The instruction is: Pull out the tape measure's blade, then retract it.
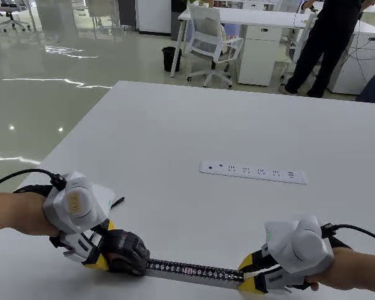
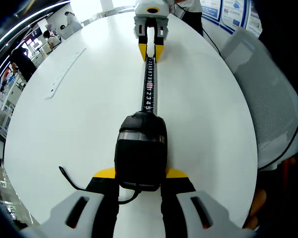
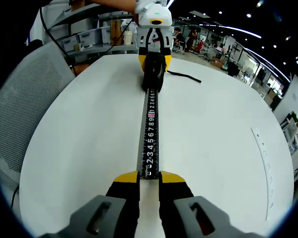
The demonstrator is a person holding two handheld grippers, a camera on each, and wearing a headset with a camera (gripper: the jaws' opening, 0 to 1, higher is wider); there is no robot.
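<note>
**Blade (image 1: 187,270) stretched out along the table (image 1: 175,125)**

The case (image 1: 126,251) is clamped between the jaws of the left gripper (image 1: 106,245) near the table's front edge. The blade is laid flat on the table, numbers up, and its tip is pinched by the right gripper (image 1: 247,274). A power strip (image 1: 253,172) is seen farther back.

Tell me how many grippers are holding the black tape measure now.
2. The left gripper clamps the black tape measure case; the right gripper pinches the tip of its pulled-out dark numbered blade.
</note>
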